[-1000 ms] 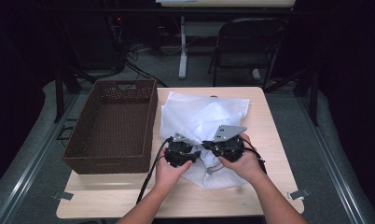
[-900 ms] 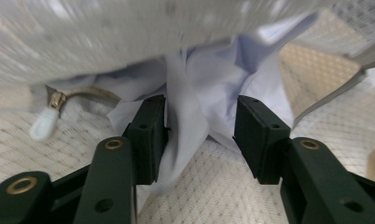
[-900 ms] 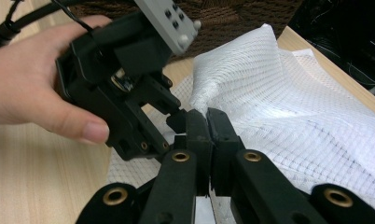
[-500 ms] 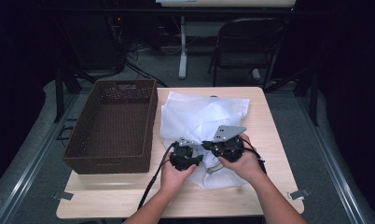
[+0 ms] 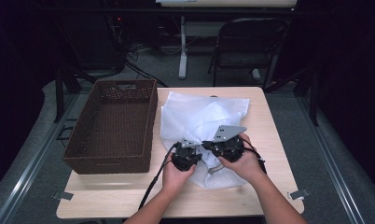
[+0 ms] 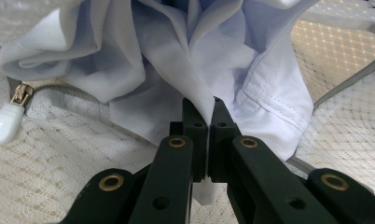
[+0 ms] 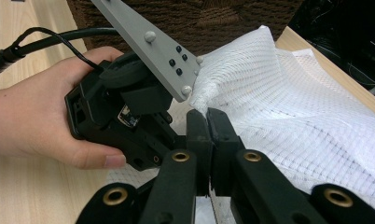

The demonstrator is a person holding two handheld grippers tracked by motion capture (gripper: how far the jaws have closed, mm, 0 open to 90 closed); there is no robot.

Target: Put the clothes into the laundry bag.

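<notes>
While both pinch shut, left tool (image 6: 207, 105) grips white cloth (image 6: 185, 60), right tool (image 7: 208, 116) mesh bag (image 7: 288, 102).

A light wooden table (image 5: 269, 126) carries a brown wicker basket (image 5: 113, 126) beside a white mesh bag (image 5: 199, 116).

- Left tool (image 5: 198, 156) held in the left hand (image 5: 176, 173), jaws closed, near the desk's front edge.
- Right tool (image 5: 205, 145) held in the right hand (image 5: 244, 161), jaws closed, just beside the left.
</notes>
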